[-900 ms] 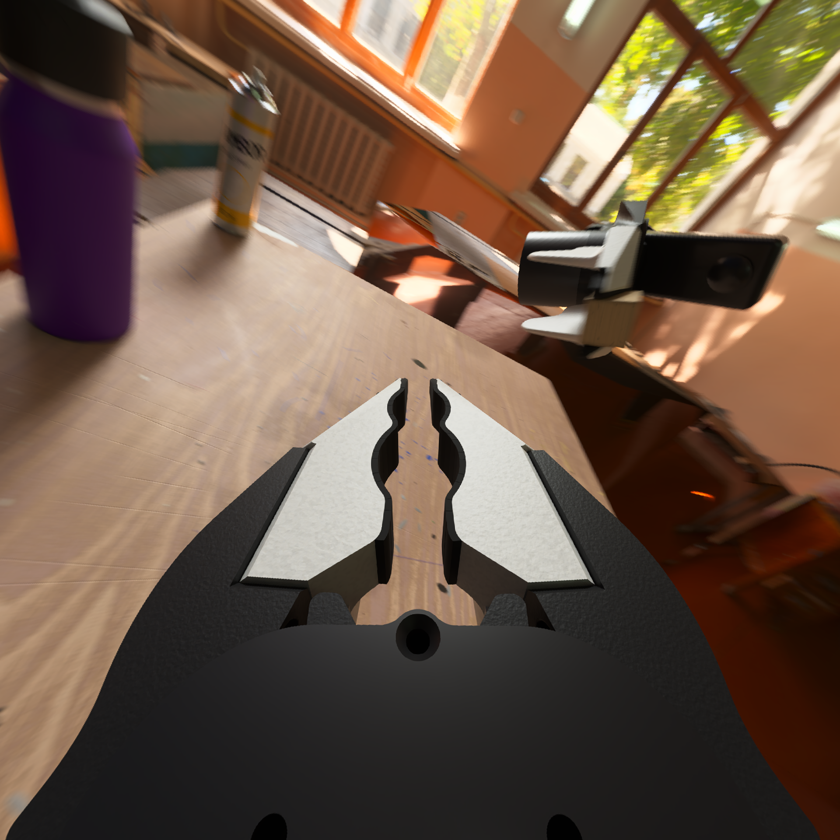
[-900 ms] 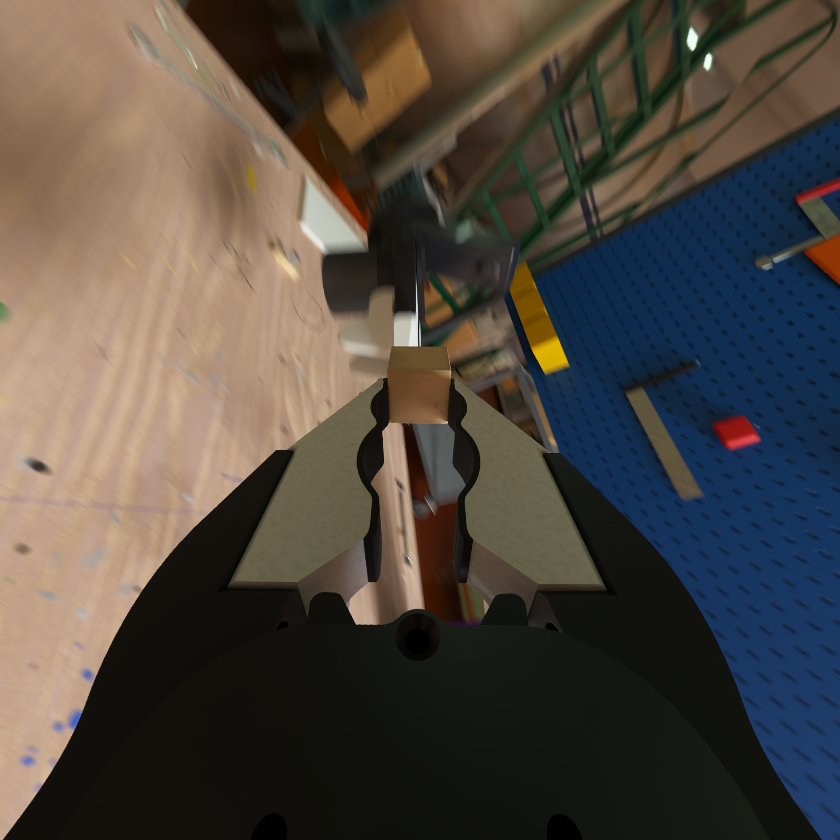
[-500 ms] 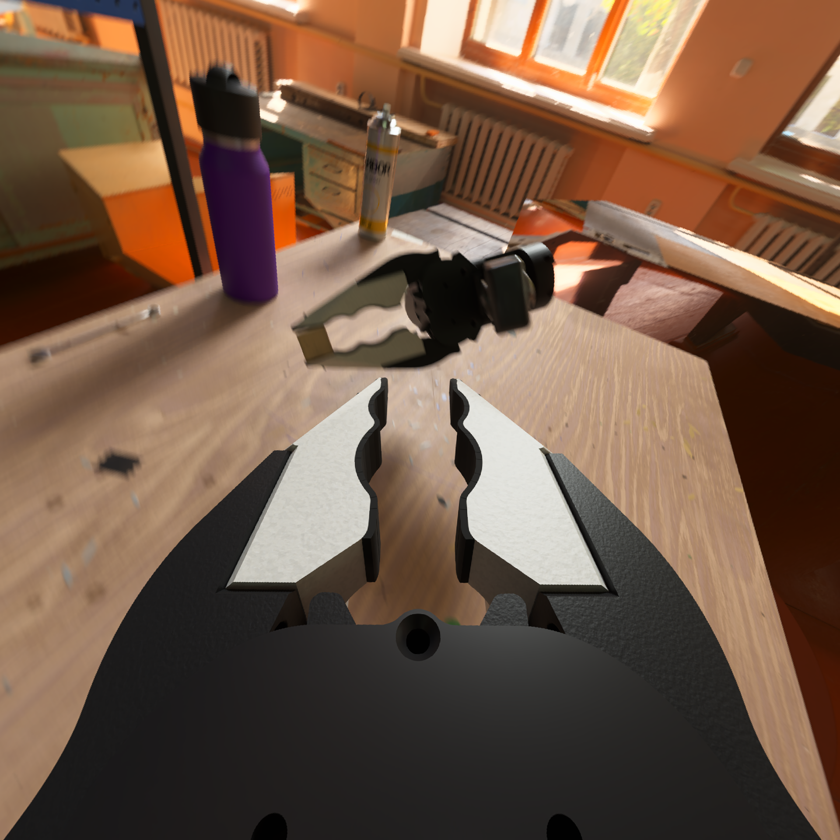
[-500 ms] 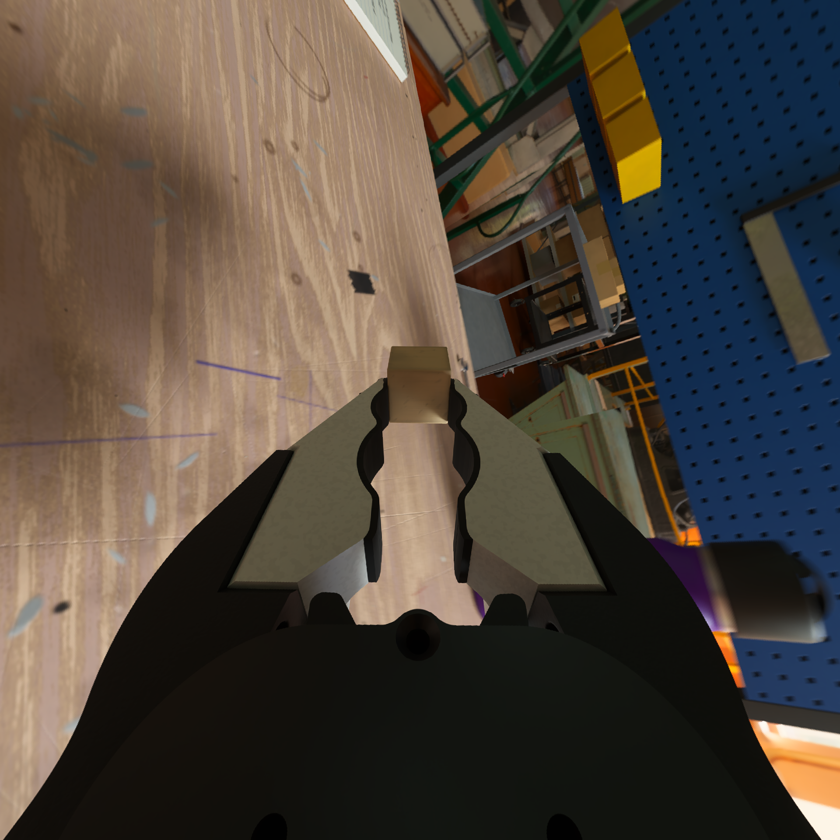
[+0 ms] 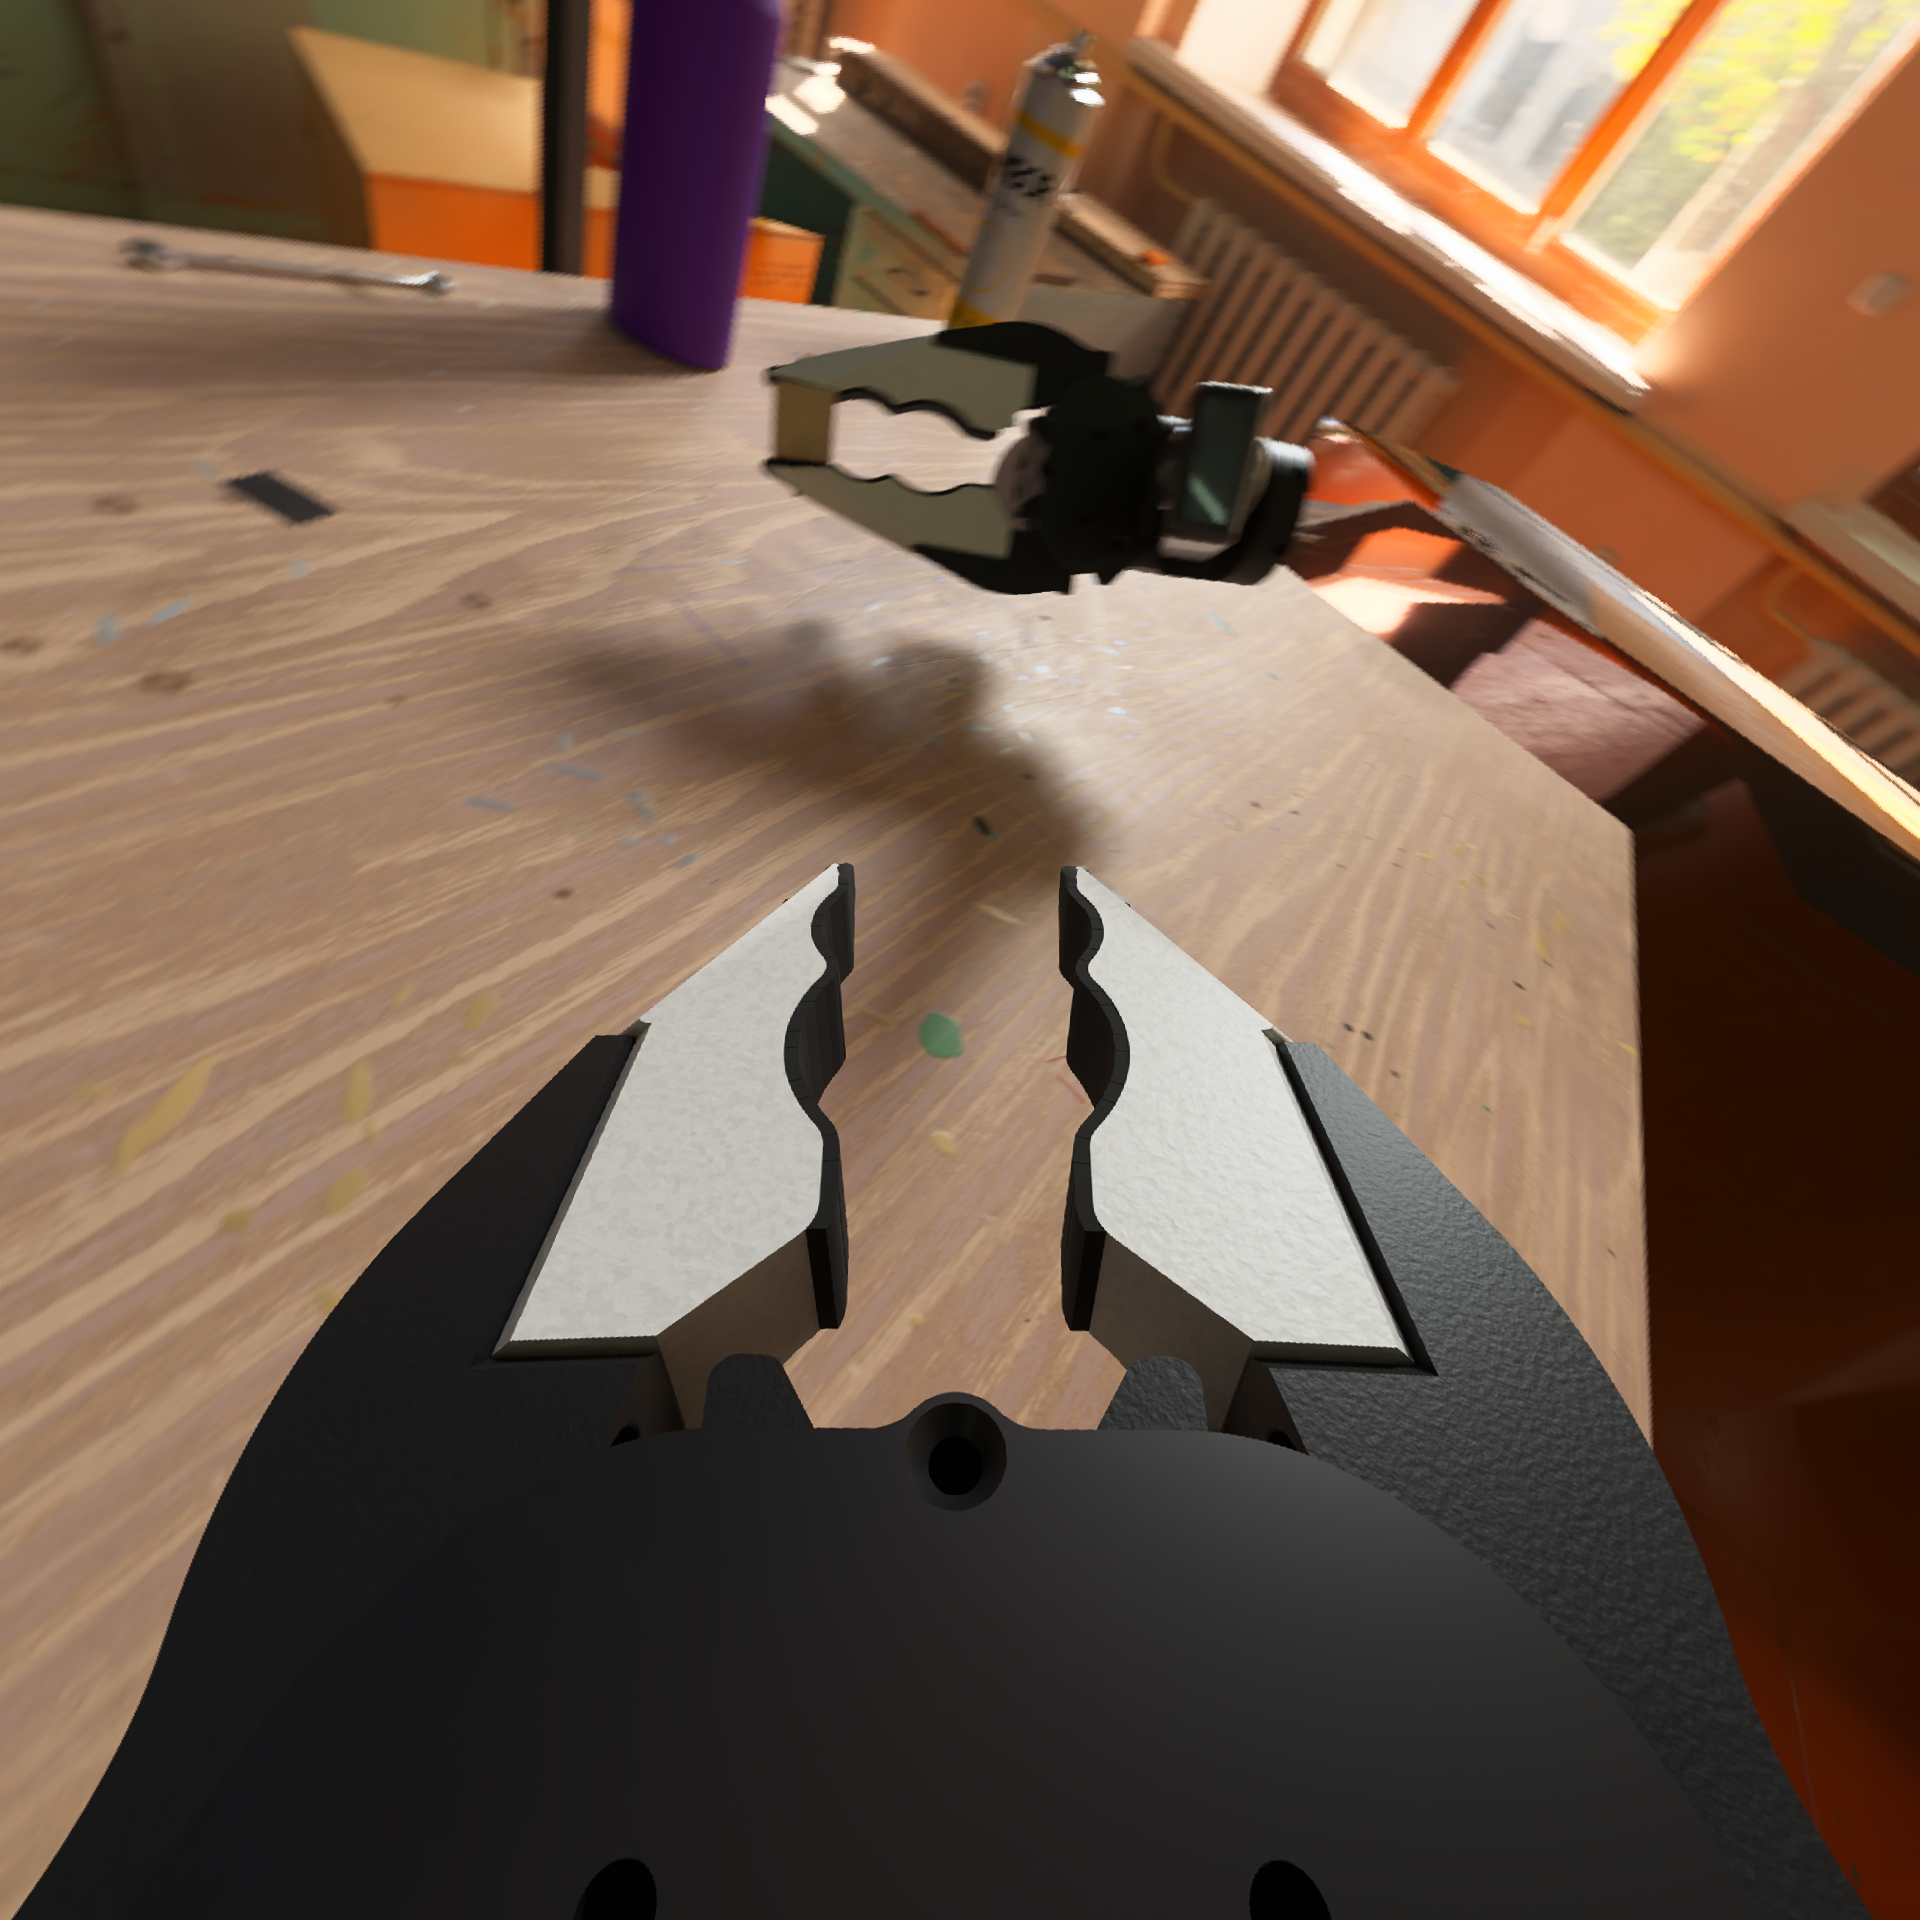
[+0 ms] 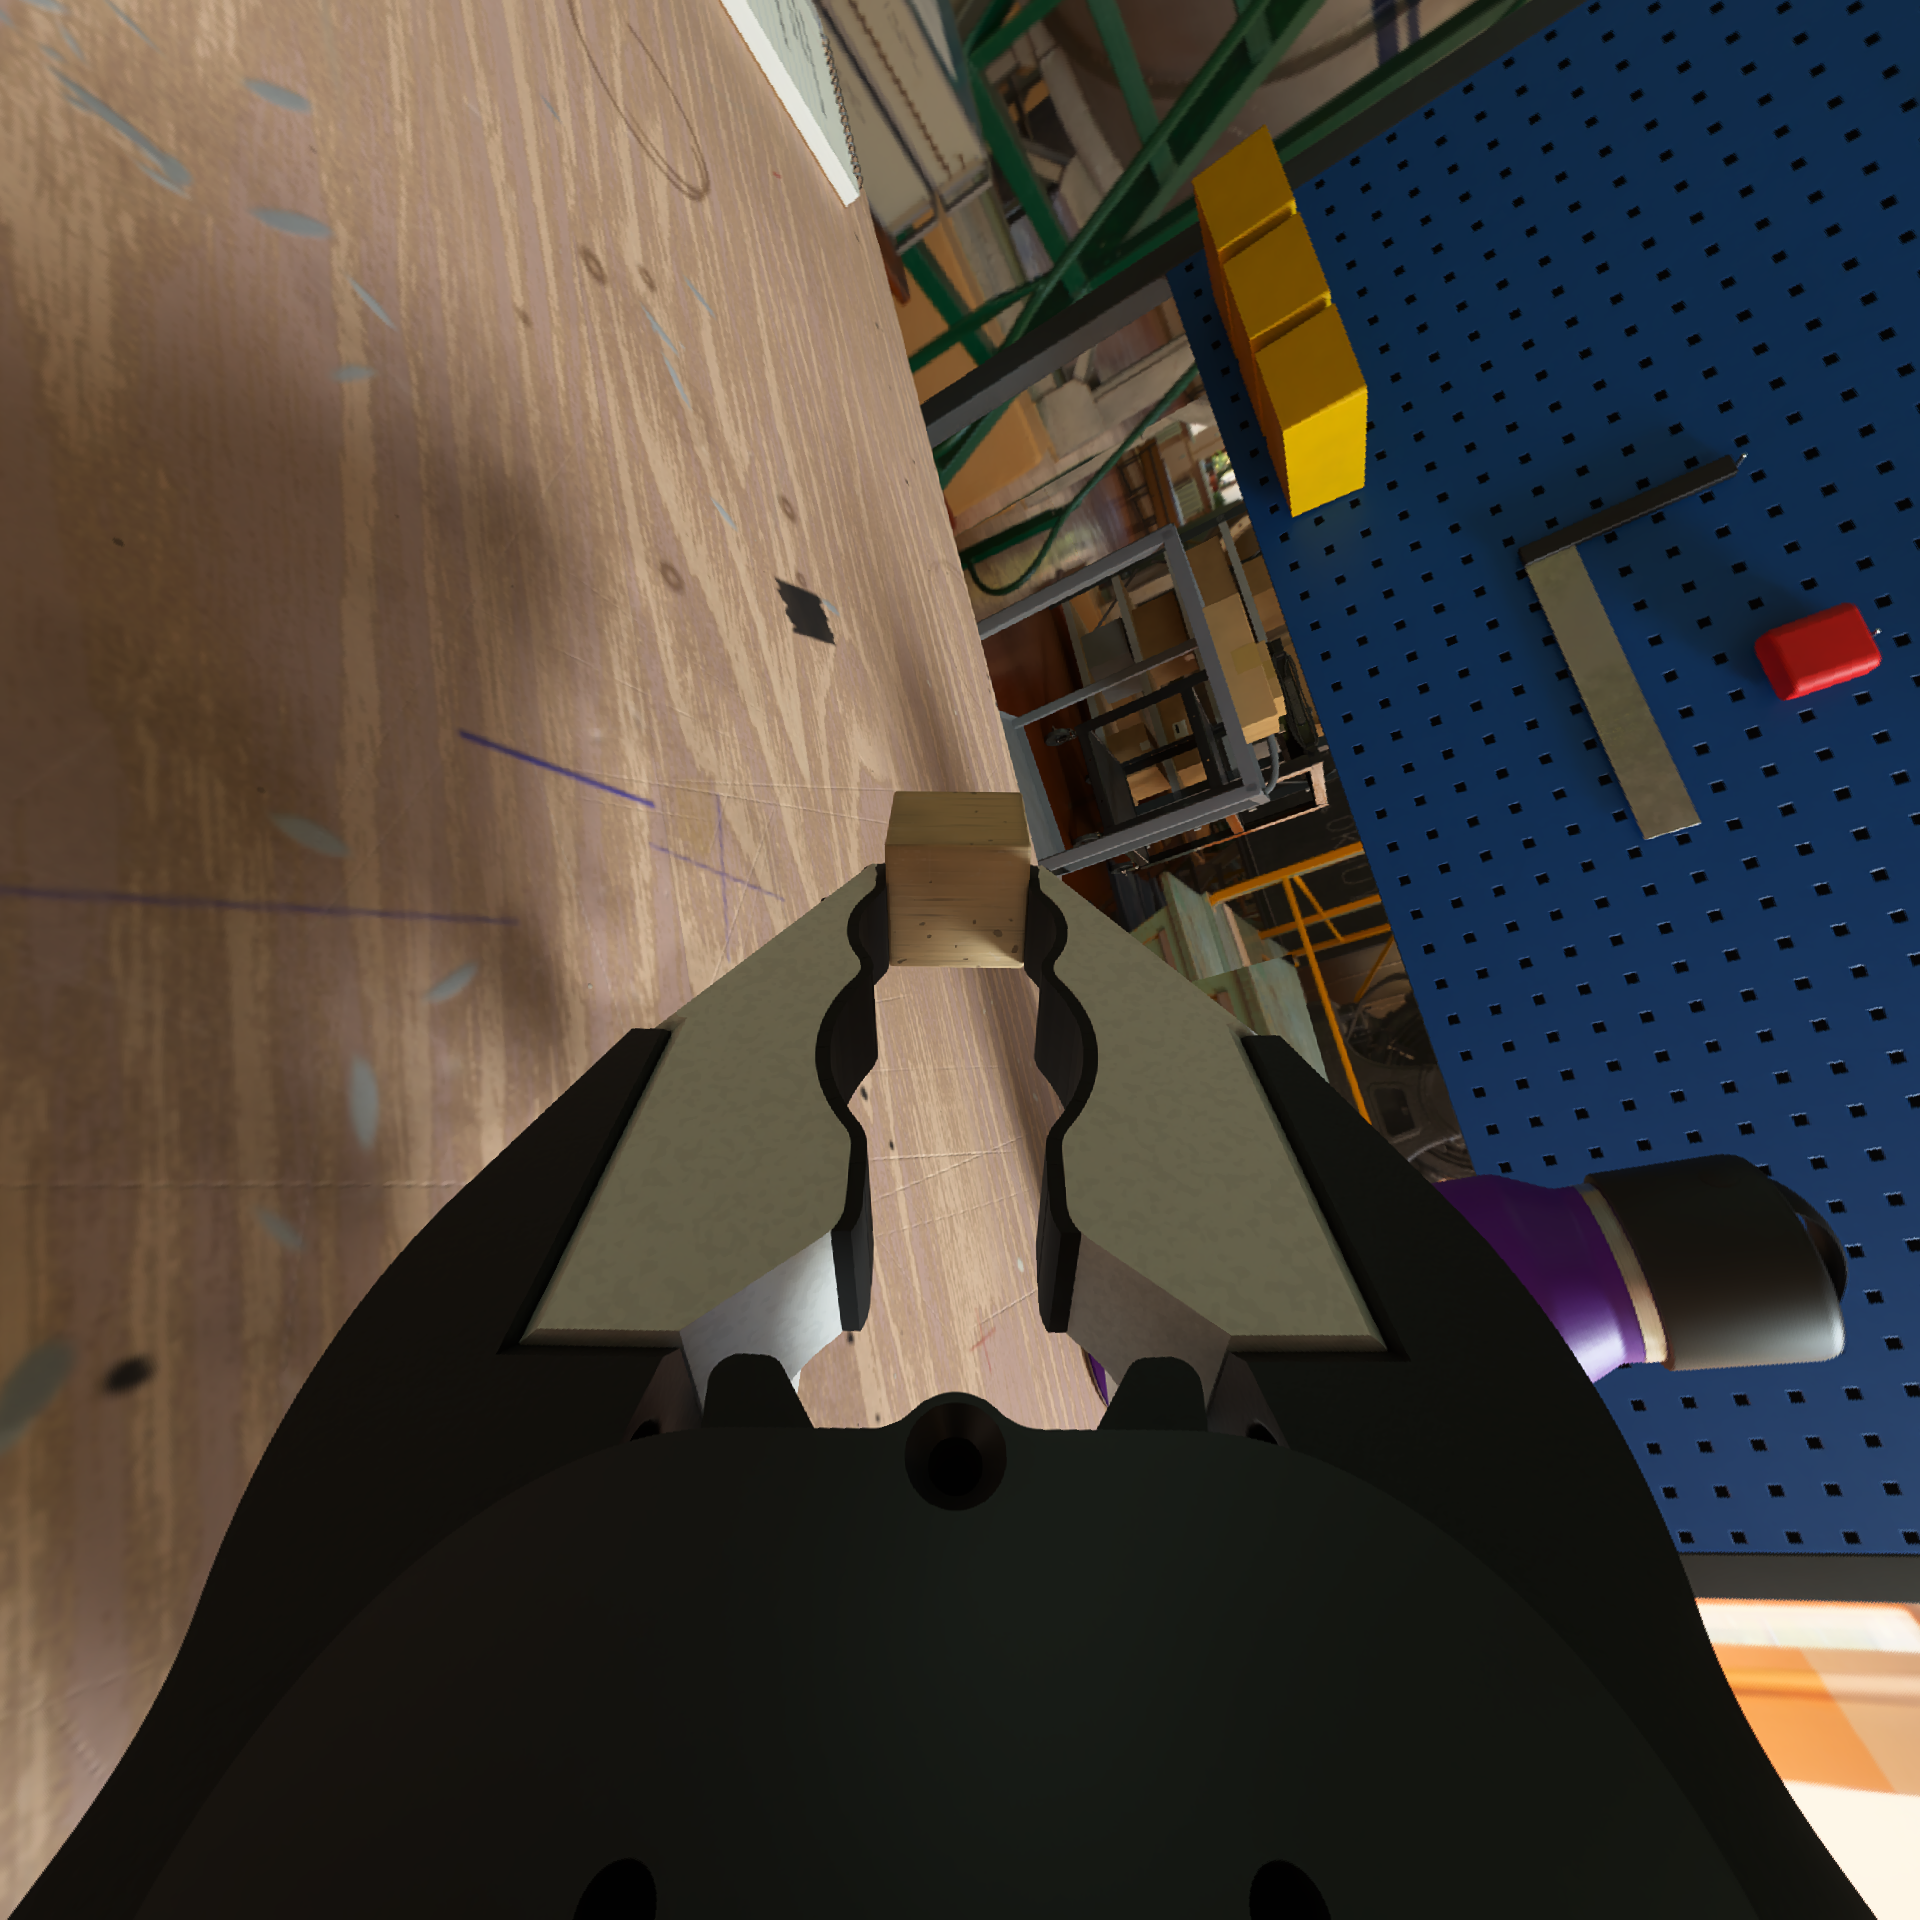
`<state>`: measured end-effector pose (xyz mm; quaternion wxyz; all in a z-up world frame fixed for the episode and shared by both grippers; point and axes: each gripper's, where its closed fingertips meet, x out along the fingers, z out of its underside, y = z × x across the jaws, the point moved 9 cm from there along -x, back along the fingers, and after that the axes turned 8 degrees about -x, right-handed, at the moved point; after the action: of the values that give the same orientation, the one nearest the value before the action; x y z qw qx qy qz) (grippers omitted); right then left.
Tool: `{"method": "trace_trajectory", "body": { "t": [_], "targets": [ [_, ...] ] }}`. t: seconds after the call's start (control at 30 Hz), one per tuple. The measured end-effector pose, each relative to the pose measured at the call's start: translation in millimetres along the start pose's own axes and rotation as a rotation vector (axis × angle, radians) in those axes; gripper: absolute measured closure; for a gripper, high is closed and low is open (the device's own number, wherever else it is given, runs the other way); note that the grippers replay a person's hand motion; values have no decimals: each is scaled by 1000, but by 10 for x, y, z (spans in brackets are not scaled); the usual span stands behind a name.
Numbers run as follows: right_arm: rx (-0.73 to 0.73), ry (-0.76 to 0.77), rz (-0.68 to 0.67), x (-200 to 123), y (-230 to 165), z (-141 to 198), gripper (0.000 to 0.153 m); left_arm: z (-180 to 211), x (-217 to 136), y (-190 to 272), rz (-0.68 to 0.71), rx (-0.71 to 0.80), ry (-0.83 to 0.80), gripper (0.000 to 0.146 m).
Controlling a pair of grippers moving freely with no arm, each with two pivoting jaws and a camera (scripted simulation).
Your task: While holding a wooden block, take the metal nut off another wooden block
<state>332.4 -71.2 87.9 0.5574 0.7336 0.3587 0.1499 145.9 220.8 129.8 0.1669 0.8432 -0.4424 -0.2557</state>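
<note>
My right gripper (image 6: 956, 891) is shut on a small pale wooden block (image 6: 956, 920), pinched between the fingertips and held above the wooden table (image 6: 312, 623). In the left wrist view that gripper (image 5: 805, 428) hovers over the table's far middle, turned on its side, with the block (image 5: 793, 421) at its tip. My left gripper (image 5: 956, 894) is open and empty, low over the table (image 5: 416, 831) and well short of the right gripper. No second block or metal nut shows in either view.
A purple bottle (image 5: 691, 177), a spray can (image 5: 1029, 177) and a wrench (image 5: 281, 265) stand along the far side. A small flat black item (image 5: 278, 497) lies left. The table edge (image 5: 1631, 1039) drops off at right. A blue pegboard (image 6: 1558, 935) holds yellow bins (image 6: 1283, 332).
My left gripper's jaws have opened from nearly shut to wide, and its view has swung across the table. The right gripper has kept the block and turned toward the pegboard.
</note>
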Motion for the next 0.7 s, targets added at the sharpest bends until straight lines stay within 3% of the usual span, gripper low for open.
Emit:
{"method": "trace_trajectory", "body": {
  "t": [0.13, 0.3, 0.47, 0.7],
  "targets": [
    [27, -5, 6, 2, 19, 19, 128, -36, -92, -202, -167, -56, 17, 109],
    [21, -11, 1, 10, 10, 21, 128, -524, -461, -686, -561, -49, 11, 109],
    [60, 1, -14, 4, 28, 42, 128, -1165, -439, -1351, -796, -79, -281, 114],
    [107, 8, -22, -7, 55, 76, 128, -1280, -28, -2170, -1008, -142, -717, 111]
  ]
}}
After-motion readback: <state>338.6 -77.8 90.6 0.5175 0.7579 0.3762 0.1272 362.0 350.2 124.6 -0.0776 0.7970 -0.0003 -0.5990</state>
